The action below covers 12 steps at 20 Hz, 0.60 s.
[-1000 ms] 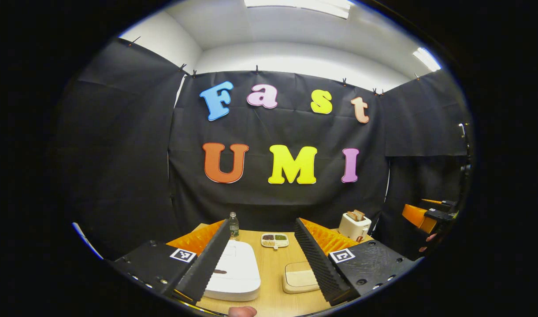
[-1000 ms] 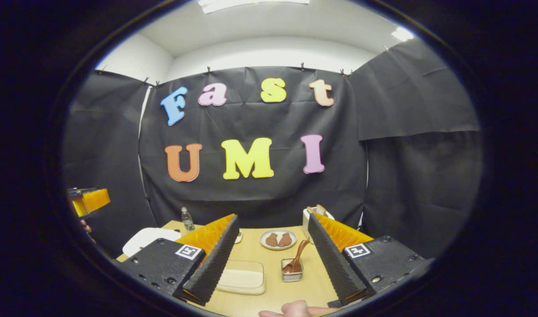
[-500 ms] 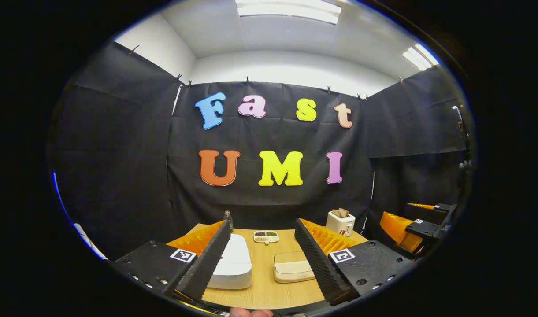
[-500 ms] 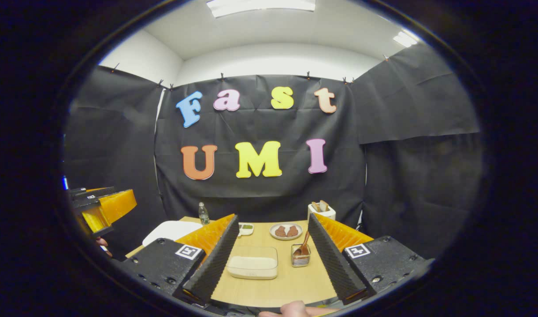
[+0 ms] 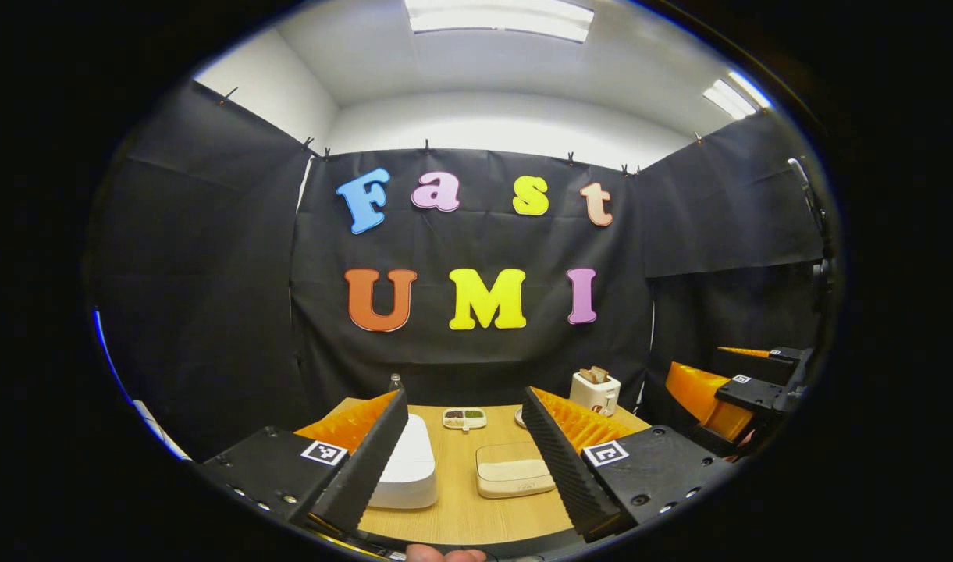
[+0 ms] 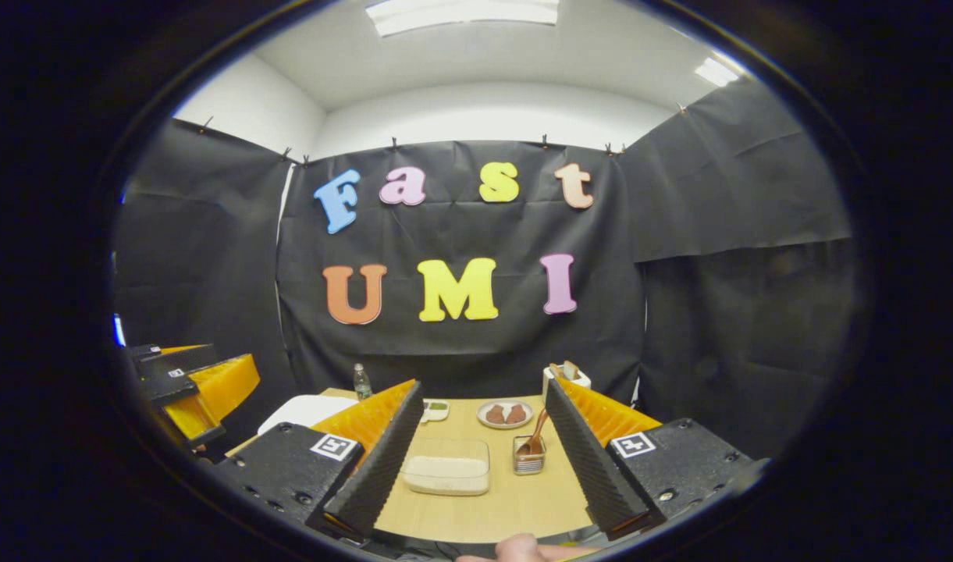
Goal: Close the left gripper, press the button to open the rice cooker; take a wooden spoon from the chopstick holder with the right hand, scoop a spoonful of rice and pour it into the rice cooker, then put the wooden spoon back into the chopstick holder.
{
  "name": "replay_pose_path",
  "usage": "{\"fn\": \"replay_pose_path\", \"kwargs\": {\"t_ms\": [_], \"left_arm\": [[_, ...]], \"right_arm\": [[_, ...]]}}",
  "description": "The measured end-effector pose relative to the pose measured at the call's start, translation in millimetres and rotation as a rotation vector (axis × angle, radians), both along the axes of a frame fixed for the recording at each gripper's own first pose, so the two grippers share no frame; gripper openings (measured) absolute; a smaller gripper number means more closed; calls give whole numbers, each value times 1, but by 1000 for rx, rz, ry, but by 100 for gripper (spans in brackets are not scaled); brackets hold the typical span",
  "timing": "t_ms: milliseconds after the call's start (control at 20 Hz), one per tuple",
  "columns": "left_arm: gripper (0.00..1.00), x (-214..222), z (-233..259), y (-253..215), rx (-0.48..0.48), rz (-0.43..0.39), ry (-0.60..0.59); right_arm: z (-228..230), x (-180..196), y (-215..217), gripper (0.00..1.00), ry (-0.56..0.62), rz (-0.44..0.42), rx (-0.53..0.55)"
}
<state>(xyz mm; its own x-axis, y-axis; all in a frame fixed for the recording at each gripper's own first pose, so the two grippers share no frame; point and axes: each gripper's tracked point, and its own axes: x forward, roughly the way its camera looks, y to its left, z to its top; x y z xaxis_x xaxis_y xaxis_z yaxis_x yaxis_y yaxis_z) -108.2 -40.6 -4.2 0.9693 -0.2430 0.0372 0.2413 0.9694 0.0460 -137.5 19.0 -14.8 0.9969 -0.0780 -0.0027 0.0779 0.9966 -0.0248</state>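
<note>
While both fingers stand wide apart and hold nothing, the left hand-held gripper (image 5: 464, 445) hangs short of the closed white rice cooker (image 5: 404, 472); the right hand-held gripper (image 6: 484, 445), equally spread and empty-handed, faces the wooden spoon (image 6: 535, 442) in the chopstick holder (image 6: 528, 463) on the wooden counter (image 6: 499, 499), beside the rice container (image 6: 447, 476).

Both tongs, the left (image 5: 464, 460) and the right (image 6: 484, 457), now sit farther back from the worktop (image 5: 460, 511), their view tilted up.

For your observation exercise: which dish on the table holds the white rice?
The clear box nearest the right gripper; the round plate behind holds brown pieces.
</note>
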Motion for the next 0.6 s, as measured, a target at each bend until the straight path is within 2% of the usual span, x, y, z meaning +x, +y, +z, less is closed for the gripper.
{"fn": "replay_pose_path", "kwargs": {"t_ms": [600], "left_arm": [[94, 10, 9, 1, -25, 24, -12]], "right_arm": [[-4, 5, -3, 100, 5, 12, -7]]}}
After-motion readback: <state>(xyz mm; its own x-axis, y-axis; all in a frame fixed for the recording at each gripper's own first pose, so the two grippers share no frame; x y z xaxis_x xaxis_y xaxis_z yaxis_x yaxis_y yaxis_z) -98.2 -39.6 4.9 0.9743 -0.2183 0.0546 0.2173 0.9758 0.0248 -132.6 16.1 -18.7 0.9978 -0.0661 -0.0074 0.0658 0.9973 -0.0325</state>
